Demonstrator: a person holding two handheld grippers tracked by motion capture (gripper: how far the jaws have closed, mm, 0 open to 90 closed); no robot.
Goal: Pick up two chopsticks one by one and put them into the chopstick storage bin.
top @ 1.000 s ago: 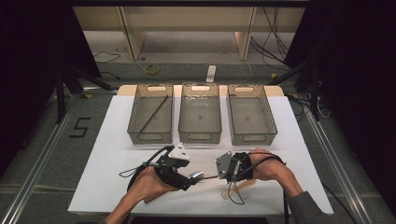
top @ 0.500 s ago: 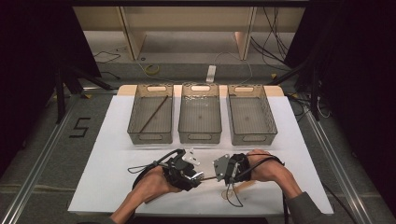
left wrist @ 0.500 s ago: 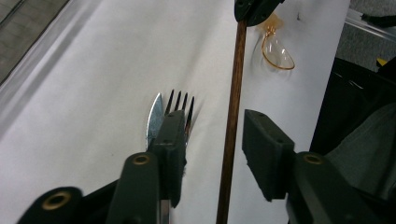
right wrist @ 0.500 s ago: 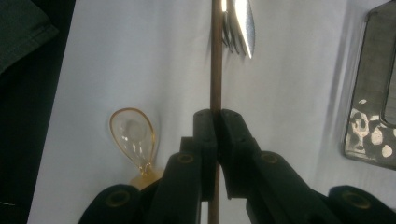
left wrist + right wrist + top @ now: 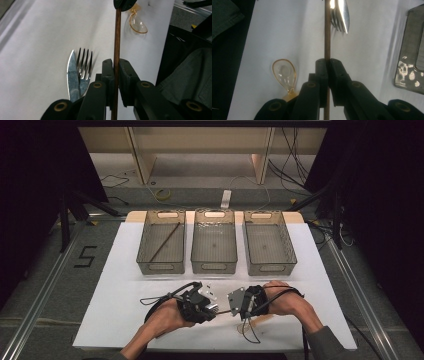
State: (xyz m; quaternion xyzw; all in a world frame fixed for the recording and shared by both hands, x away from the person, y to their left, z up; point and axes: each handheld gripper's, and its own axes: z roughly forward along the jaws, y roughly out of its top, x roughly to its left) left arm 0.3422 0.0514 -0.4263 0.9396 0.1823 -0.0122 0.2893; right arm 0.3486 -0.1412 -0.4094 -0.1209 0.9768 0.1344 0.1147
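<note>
Fork [image 5: 84,65] and knife [image 5: 72,78] beside left gripper [image 5: 116,72]; both grippers' fingers pinching one brown stick [image 5: 327,35]; amber spoon [image 5: 284,74] by right gripper [image 5: 328,72].

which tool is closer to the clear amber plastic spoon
Right. The right tool has the clear amber plastic spoon just beside its jaws; the left tool sees it farther ahead.

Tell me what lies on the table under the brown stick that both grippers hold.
Under the stick, a metal fork and knife lie side by side on the white sheet; a clear amber spoon lies nearer the right gripper. The left gripper covers their handles.
</note>
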